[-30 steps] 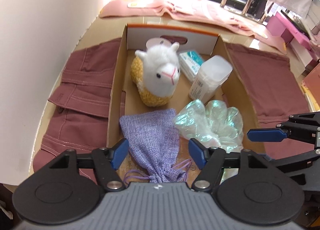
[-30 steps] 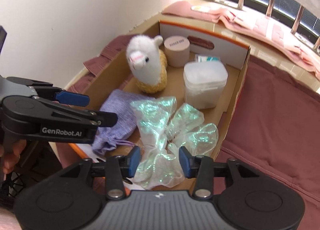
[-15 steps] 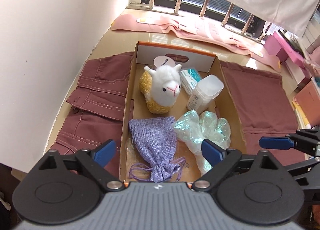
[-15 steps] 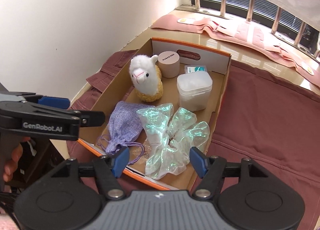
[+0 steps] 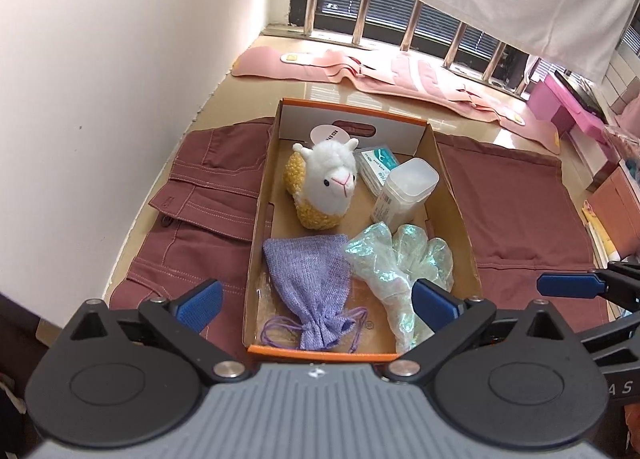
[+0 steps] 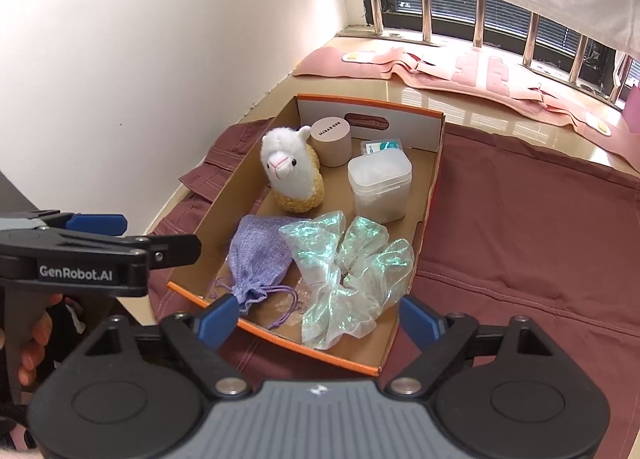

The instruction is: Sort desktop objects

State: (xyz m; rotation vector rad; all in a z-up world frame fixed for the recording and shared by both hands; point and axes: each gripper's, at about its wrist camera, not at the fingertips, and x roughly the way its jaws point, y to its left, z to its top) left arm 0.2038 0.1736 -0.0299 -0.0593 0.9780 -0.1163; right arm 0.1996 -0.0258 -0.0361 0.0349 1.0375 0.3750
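Observation:
An open cardboard box (image 5: pixel 260 227) (image 6: pixel 434 163) with an orange rim holds a white and yellow alpaca plush (image 5: pixel 324 189) (image 6: pixel 292 175), a purple drawstring pouch (image 5: pixel 310 283) (image 6: pixel 256 255), an iridescent cellophane bundle (image 5: pixel 396 263) (image 6: pixel 352 271), a clear plastic jar (image 5: pixel 404 189) (image 6: pixel 380 183), a beige round tin (image 6: pixel 332 135) and a small teal packet (image 5: pixel 374 163). My left gripper (image 5: pixel 316 301) is open, held above the box's near end. My right gripper (image 6: pixel 316 315) is open too, above the near corner. Both are empty.
The box rests on maroon cloth (image 5: pixel 516 211) (image 6: pixel 532 227) spread over a beige tabletop. A white wall (image 5: pixel 100 79) runs along the left. Pink fabric (image 5: pixel 400 71) lies by the barred window. A pink box (image 5: pixel 564 107) stands at the far right. A hand (image 6: pixel 34 347) holds the left gripper.
Both grippers have opened wider and pulled up and back from the box. The pouch and the cellophane bundle stay lying inside, and more of the box shows.

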